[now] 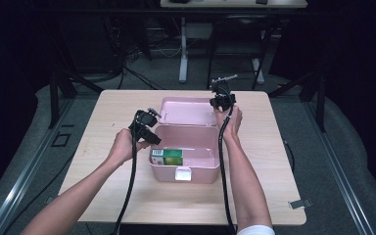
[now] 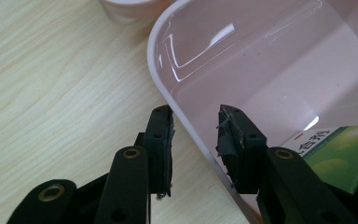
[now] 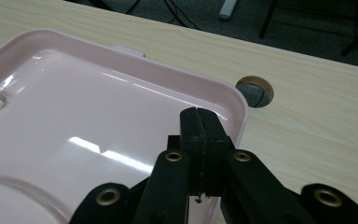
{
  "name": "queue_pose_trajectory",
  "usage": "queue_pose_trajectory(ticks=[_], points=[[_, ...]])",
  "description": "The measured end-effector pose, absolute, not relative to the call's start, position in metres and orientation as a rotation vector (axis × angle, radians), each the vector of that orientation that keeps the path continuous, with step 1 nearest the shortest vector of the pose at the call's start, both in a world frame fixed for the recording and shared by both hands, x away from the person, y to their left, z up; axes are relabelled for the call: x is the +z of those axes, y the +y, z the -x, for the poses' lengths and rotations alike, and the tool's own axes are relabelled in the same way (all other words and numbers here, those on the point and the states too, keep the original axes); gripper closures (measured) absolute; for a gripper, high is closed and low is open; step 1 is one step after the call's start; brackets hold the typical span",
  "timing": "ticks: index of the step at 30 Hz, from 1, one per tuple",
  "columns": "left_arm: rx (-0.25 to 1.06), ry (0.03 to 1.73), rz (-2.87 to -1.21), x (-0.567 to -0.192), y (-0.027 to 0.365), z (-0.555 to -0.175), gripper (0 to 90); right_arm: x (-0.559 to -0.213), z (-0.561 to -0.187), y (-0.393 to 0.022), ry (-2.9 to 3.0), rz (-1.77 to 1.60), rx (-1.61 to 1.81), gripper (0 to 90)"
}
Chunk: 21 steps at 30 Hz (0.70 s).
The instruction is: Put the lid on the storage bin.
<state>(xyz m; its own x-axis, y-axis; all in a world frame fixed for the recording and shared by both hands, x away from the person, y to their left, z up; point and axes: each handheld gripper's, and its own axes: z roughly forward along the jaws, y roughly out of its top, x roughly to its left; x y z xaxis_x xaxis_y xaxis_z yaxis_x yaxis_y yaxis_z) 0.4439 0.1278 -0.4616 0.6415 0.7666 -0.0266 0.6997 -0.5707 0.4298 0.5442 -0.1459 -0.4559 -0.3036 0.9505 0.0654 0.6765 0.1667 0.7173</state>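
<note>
A pink plastic box (image 1: 198,175) stands open in the middle of the table, its lid (image 1: 186,111) laid back flat behind it. A green carton (image 1: 169,156) lies inside at the left. My left gripper (image 1: 152,139) straddles the box's left wall (image 2: 154,60), one jaw outside and one inside, gripping the rim; the carton (image 2: 345,149) lies just beyond the inner jaw. My right gripper (image 1: 222,102) is at the lid's far right corner. In the right gripper view, that gripper (image 3: 199,114) has its jaws together over the lid (image 3: 74,107); whether the rim is pinched is hidden.
The box has a white latch (image 1: 182,173) on its front wall. The wooden table (image 1: 103,161) has a round cable hole (image 3: 255,91) just past the lid's corner. Cables trail from both grippers along the forearms. Desk legs and wires stand on the floor beyond the table.
</note>
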Motion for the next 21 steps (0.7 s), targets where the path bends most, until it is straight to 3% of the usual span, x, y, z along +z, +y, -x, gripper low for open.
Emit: queue_pose_trajectory(ticks=[5,7,21], points=[[0.228,1.155,-2.462,-0.462,0.128,-0.444,65.1,-0.464,-0.552,-0.153,2.061,-1.601,0.883,72.0],[0.225,1.153,-2.466,-0.463,0.128,-0.444,65.1,-0.466,-0.554,-0.157,2.051,-1.623,0.876,69.5],[0.223,1.154,-2.476,-0.468,0.126,-0.443,65.7,-0.485,-0.563,-0.163,2.059,-1.752,0.835,78.6]])
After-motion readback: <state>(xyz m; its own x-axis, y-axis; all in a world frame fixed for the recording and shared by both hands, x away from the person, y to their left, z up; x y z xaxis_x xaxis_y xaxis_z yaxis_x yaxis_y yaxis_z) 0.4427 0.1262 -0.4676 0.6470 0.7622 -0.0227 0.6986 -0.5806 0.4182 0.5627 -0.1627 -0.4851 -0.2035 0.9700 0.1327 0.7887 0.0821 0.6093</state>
